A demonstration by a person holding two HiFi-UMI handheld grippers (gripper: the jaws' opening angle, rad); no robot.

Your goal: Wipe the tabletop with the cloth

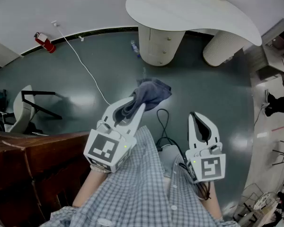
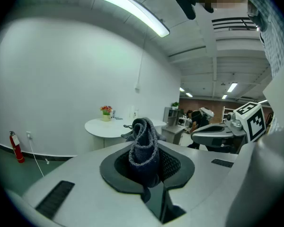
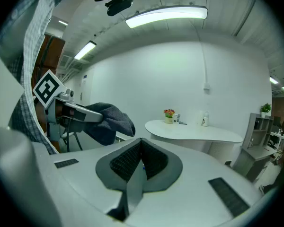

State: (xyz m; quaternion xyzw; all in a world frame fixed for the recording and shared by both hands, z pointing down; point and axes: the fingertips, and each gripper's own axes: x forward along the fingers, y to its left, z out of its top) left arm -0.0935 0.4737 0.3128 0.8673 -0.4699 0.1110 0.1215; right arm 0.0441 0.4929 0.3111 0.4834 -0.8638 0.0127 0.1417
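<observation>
Table (image 1: 194,14) ahead, cloth (image 1: 152,92) in L gripper (image 1: 134,108)

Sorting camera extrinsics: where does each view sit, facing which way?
Head view: on the head, steeply down at the floor; shows left tool, right tool, checked sleeves.
Left gripper view: on the left tool, along jaws shut on the cloth, toward the table; right tool visible.
Right gripper view: on the right tool, along shut empty jaws, toward that table; left tool visible.
Shared: all show cloth and table.

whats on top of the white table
On the table: a flower pot, a white bottle, tiny unclear bits. In the left gripper view the cloth hides part.
</observation>
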